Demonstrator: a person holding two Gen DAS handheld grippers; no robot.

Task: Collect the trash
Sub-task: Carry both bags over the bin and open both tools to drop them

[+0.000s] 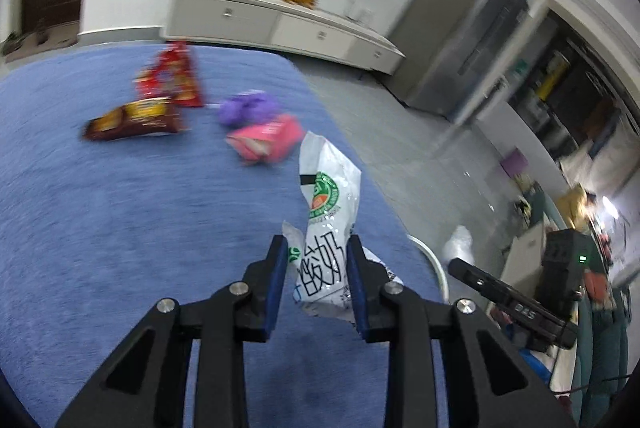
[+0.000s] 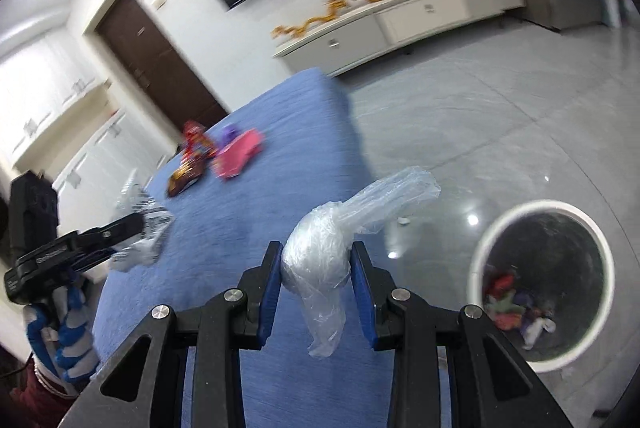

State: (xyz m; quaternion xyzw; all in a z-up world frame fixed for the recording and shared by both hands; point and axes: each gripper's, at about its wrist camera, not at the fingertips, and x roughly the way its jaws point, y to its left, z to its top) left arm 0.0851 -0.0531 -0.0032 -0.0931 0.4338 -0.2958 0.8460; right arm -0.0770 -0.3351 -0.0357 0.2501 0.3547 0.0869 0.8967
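Note:
My left gripper is shut on a white yogurt wrapper and holds it above the right edge of the blue table. My right gripper is shut on a crumpled clear plastic bag above the table's edge. A white-rimmed trash bin with several pieces of trash inside stands on the floor to the right of it. On the table lie a red snack bag, a brown snack bag, a purple wad and a pink wrapper.
The left gripper shows at the left of the right wrist view. The right gripper shows at the right of the left wrist view. A white cabinet stands against the far wall. Grey tiled floor lies beside the table.

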